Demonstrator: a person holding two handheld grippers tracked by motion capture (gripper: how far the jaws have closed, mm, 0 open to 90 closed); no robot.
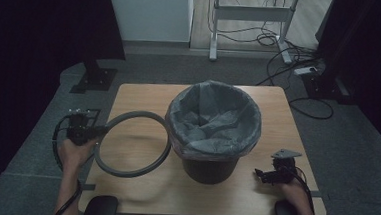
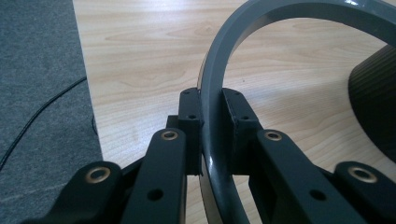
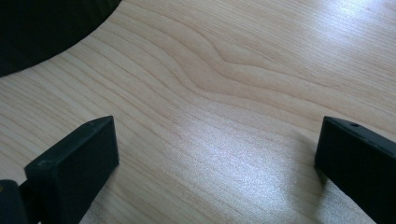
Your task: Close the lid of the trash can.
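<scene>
A dark bin [image 1: 210, 164] lined with a grey plastic bag [image 1: 213, 120] stands in the middle of the wooden table [image 1: 144, 92]. A grey ring [image 1: 132, 143] hangs tilted above the table left of the bin, its right edge close to the bag. My left gripper [image 1: 98, 130] is shut on the ring's left rim; in the left gripper view both pads [image 2: 192, 122] press the grey ring [image 2: 219, 70]. My right gripper [image 1: 260, 174] rests low on the table right of the bin, open, its wide-apart fingertips [image 3: 77, 158] over bare wood with nothing between them.
The bin's dark wall [image 2: 373, 107] shows at the right of the left gripper view. Grey carpet [image 1: 356, 152] surrounds the table. A white desk frame [image 1: 249, 21] and cables [image 1: 301, 64] lie beyond the far edge, and a black stand base [image 1: 95, 76] sits at the far left.
</scene>
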